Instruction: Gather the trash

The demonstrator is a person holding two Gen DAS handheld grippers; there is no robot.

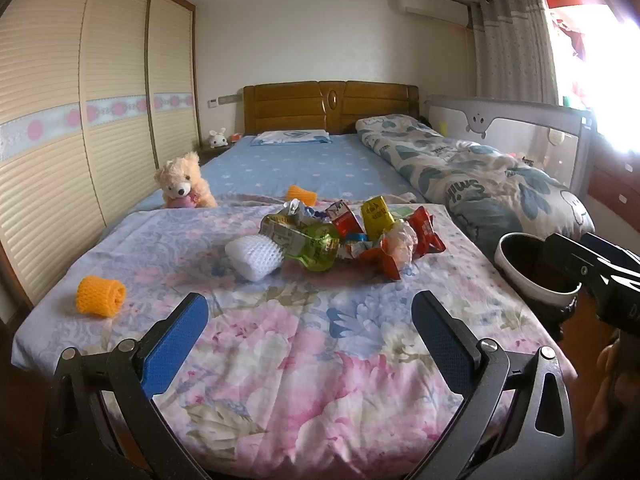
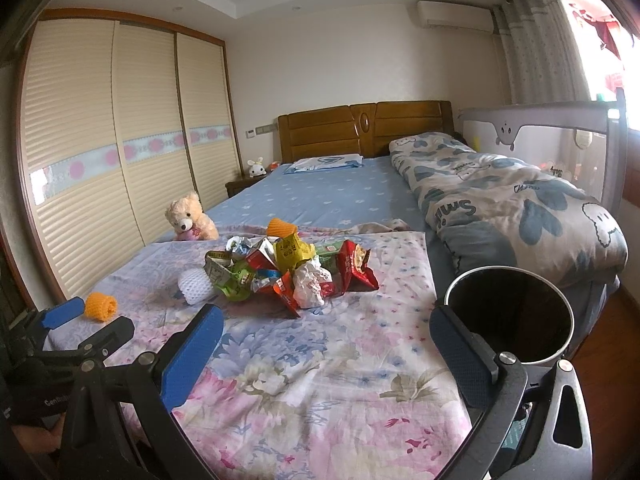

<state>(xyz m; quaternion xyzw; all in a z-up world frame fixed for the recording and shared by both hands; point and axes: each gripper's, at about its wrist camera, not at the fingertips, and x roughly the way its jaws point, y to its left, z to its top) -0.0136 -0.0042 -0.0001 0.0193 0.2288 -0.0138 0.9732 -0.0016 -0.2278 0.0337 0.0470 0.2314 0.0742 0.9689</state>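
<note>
A heap of crumpled snack wrappers (image 1: 352, 236) (image 2: 296, 272) lies mid-bed on the floral sheet (image 1: 304, 344). A white foam net (image 1: 254, 258) (image 2: 194, 290) rests at the heap's left. One orange foam net (image 1: 100, 295) (image 2: 101, 306) sits near the left edge, another (image 1: 301, 194) (image 2: 280, 227) behind the heap. A white-rimmed dark bin (image 1: 536, 268) (image 2: 512, 320) stands by the bed's right side. My left gripper (image 1: 310, 324) hangs open over the sheet, short of the heap. My right gripper (image 2: 326, 340) is open too, its right finger in front of the bin.
A teddy bear (image 1: 184, 182) (image 2: 190, 218) sits at the left bed edge. A rolled quilt (image 1: 472, 172) (image 2: 512, 204) lies along the right, with a bed guard rail (image 1: 520, 120) behind it. Slatted wardrobe doors (image 1: 80, 120) line the left wall.
</note>
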